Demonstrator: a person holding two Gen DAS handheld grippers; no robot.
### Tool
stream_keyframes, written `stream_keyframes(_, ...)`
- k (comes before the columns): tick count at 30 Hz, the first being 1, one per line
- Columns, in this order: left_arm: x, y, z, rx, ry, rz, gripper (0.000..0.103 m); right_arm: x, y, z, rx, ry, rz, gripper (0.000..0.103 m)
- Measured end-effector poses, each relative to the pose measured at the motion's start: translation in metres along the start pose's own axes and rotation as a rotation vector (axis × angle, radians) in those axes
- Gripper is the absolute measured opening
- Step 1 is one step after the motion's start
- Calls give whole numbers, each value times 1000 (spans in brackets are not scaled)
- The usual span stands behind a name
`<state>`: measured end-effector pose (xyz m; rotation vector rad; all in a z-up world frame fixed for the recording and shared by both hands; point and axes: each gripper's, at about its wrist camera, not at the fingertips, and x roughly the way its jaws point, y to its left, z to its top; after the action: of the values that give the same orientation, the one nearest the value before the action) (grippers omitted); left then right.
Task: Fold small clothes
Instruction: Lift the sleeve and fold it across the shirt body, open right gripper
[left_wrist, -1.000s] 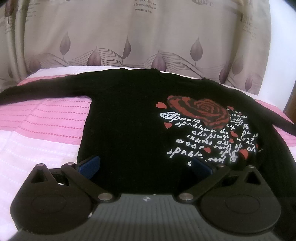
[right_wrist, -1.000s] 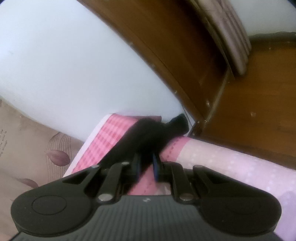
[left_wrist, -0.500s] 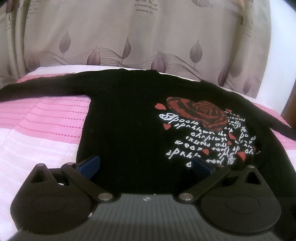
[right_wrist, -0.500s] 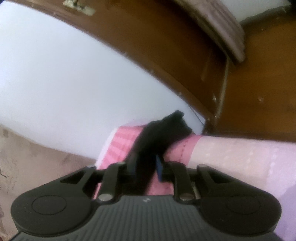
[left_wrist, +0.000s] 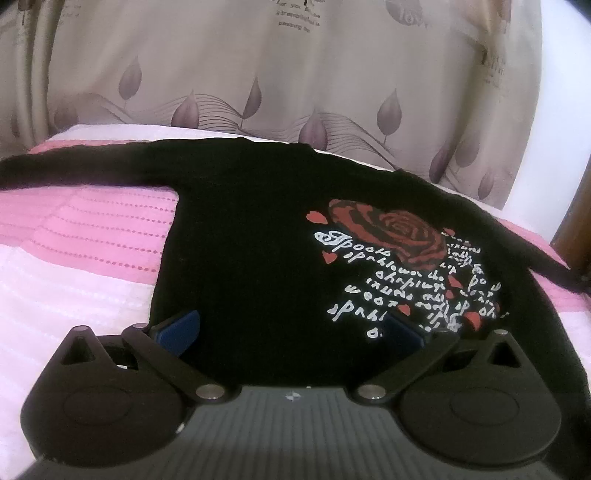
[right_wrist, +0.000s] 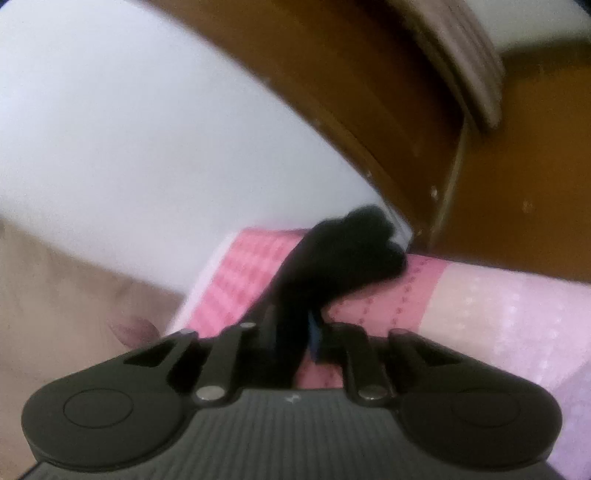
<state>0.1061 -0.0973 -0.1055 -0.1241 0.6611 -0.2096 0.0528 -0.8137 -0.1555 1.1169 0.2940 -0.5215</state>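
A small black long-sleeved sweater (left_wrist: 251, 236) with a red rose and white lettering lies flat on a pink striped bedspread (left_wrist: 81, 240). Its sleeves stretch out to the left and right. My left gripper (left_wrist: 291, 332) is open, with its blue pads spread above the sweater's near hem. In the right wrist view my right gripper (right_wrist: 291, 332) is shut on the black right sleeve (right_wrist: 347, 251). The sleeve's end bunches up beyond the fingers, lifted off the bedspread (right_wrist: 461, 306).
A beige leaf-patterned curtain (left_wrist: 295, 74) hangs behind the bed. A white wall (right_wrist: 129, 129) and a brown wooden door frame (right_wrist: 369, 92) stand at the bed's right end. Pale pink bedding (left_wrist: 55, 306) extends to the left of the sweater.
My right gripper has closed on the right sleeve and lifted it, so the sleeve end bunches higher. The left gripper stays open and has shifted only slightly.
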Motion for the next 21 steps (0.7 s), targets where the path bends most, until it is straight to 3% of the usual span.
stream_keyframes(5,-1,0,0,4,2,-2,103,-16,-30,2,159,-69,123,11)
stream_keyframes(12,-1,1,0,-2,1,-5,103,-22,-36,7,190,-86,127,11)
stream_keyframes(14,-1,1,0,-4,0,-7,103,-19,-37,8,195,-56,102,11)
stream_keyframes(21,0,1,0,-8,0,-10,103,-9,-39,15,282,-45,121,18)
